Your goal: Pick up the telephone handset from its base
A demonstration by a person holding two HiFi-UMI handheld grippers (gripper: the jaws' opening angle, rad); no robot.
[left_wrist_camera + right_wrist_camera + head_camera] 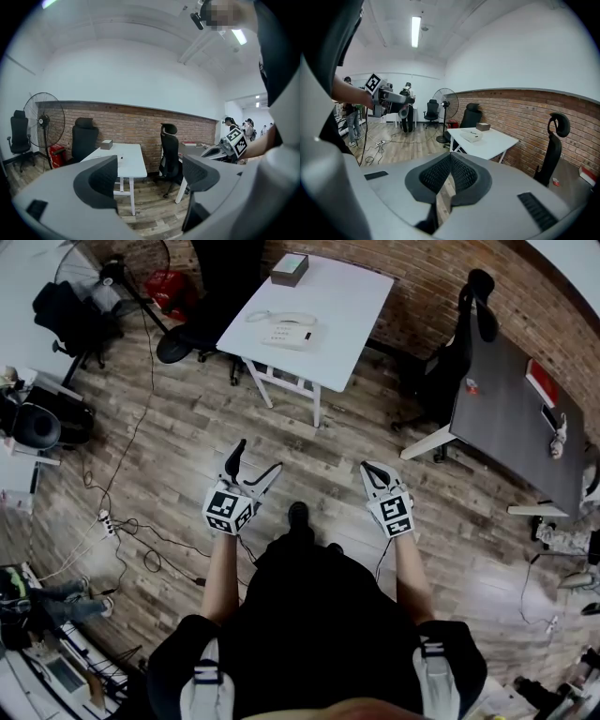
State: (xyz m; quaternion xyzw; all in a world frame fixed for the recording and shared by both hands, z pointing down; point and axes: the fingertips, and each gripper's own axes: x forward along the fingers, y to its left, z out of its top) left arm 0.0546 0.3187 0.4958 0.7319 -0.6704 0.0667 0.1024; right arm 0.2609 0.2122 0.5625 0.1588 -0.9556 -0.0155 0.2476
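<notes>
- The left gripper point(257, 459) is held low at the left of the head view, over the wooden floor point(169, 474). Its jaws are spread wide, and nothing is found between them in the left gripper view.
- The telephone handset point(279, 318) is laid across its base point(298, 335), on the near left part of the white table point(352, 296). It is placed well apart from both grippers, far ahead of them, and is touched by neither.
- A small box point(290, 269) is set at the table's far end, by the brick wall point(412, 296).
- The right gripper point(368, 468) is held at the right, level with the left one. Its jaws are pressed together with nothing between them. In the right gripper view the handset is seen beyond the closed tips, above them and slightly right.
</notes>
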